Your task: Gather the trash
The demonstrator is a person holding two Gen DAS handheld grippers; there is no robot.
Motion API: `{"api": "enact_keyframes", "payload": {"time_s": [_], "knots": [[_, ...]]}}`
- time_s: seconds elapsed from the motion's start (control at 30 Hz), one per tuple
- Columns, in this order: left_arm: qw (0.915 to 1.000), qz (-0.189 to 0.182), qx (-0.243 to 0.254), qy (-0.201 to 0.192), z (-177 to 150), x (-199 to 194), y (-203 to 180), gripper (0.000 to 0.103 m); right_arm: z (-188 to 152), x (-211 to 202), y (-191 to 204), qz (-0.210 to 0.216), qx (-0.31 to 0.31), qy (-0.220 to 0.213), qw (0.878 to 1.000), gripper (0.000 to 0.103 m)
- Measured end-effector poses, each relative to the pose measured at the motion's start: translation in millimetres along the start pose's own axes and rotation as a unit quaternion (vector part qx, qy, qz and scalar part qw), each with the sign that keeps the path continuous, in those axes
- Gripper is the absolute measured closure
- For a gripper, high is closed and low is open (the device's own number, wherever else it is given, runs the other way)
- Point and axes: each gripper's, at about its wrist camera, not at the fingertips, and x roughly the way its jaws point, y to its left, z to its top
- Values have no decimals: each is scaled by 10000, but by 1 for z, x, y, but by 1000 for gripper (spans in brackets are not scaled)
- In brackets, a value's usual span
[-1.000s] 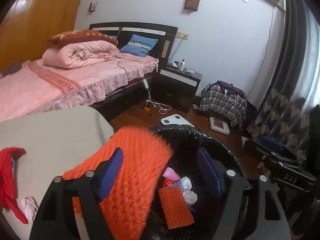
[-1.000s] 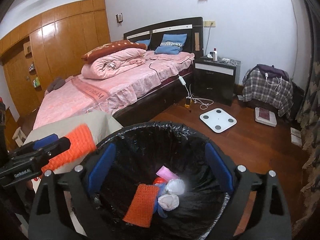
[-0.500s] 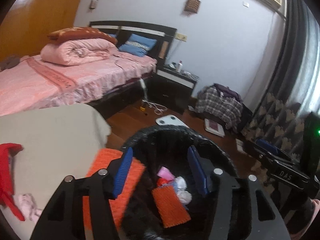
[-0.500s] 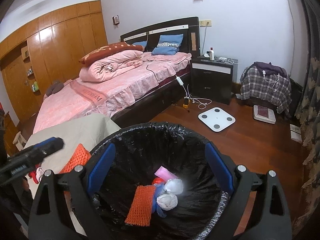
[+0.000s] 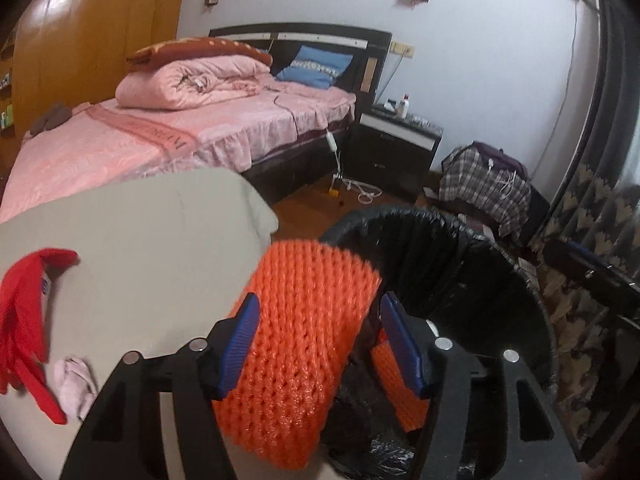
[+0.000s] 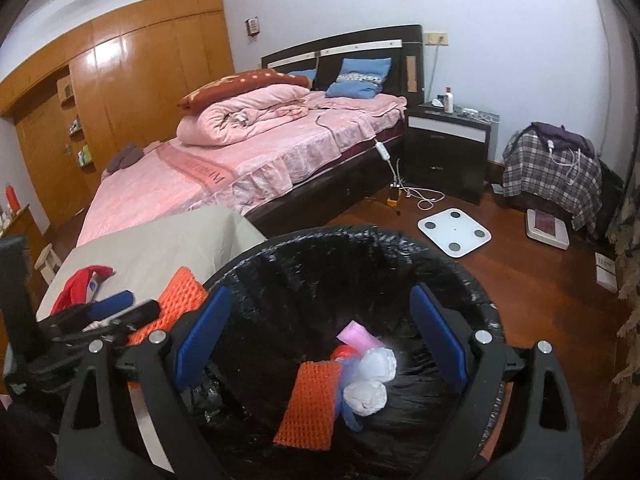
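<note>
An orange foam net sleeve (image 5: 304,332) lies between the open fingers of my left gripper (image 5: 320,344), at the edge of the beige table beside the bin; it also shows in the right wrist view (image 6: 176,300). The black-lined trash bin (image 6: 360,248) holds another orange net (image 6: 310,404), white crumpled tissues (image 6: 370,380) and a pink scrap (image 6: 356,334). My right gripper (image 6: 320,344) is open and empty above the bin's mouth. A red wrapper (image 5: 24,320) and a pink tissue (image 5: 76,380) lie on the table at left.
The beige table (image 5: 140,232) stands left of the bin. A pink bed (image 6: 224,160), black nightstand (image 6: 448,148), white scale (image 6: 454,232) and plaid-covered pile (image 6: 552,168) are behind, on a wood floor (image 6: 540,280).
My left gripper drew back from the bin to the table edge and now straddles the orange net sleeve, jaws narrower than a second ago. The right gripper stays open over the bin.
</note>
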Motion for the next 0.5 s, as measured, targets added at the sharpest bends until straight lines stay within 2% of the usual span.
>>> {"api": "enact_keyframes", "payload": {"time_s": [0.1, 0.23, 0.37, 0.5], "knots": [[9999, -19, -2, 162, -6, 12, -2, 41, -1, 7, 7, 81, -63, 55, 9999, 15], [9993, -98, -12, 359, -10, 25, -2, 63, -1, 15, 12, 147, -82, 112, 9998, 15], [9995, -123, -53, 277, -9, 22, 5, 82, -2, 18, 14, 164, -98, 146, 9997, 15], [9997, -96, -37, 237, -9, 19, 8, 89, -3, 20, 15, 161, -104, 160, 9997, 15]]}}
